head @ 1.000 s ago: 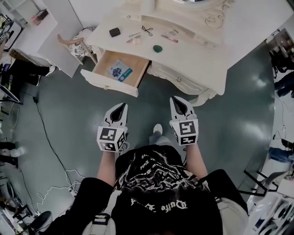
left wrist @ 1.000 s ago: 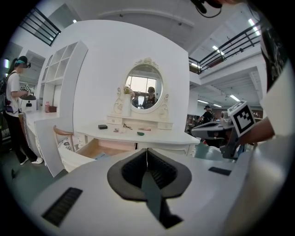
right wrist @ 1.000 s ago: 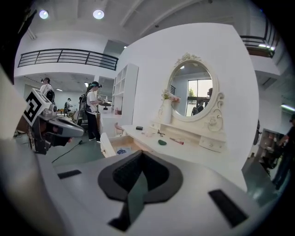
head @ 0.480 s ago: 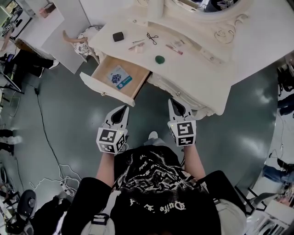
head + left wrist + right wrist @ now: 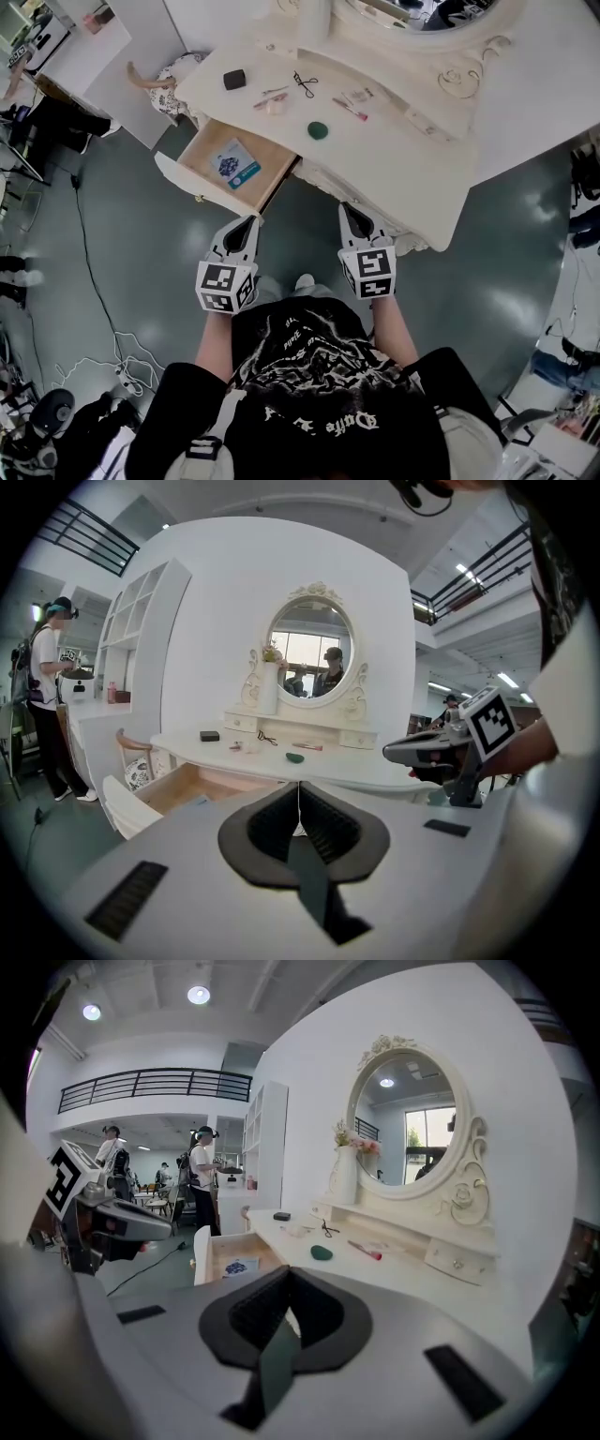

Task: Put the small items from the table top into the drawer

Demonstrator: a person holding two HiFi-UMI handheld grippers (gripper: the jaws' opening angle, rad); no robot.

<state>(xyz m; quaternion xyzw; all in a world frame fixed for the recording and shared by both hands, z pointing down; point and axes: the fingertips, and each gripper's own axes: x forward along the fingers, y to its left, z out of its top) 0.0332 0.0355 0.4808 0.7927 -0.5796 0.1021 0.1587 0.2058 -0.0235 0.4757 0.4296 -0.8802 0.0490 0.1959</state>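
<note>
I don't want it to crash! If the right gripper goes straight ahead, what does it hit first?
Probably the front edge of the white table, just right of the open drawer; depth is hard to judge.

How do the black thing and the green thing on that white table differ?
The black item is boxy, the green item rounded. The black item lies toward the table's left end, the green item nearer its front edge. Both rest on the table top, outside the drawer.
</note>
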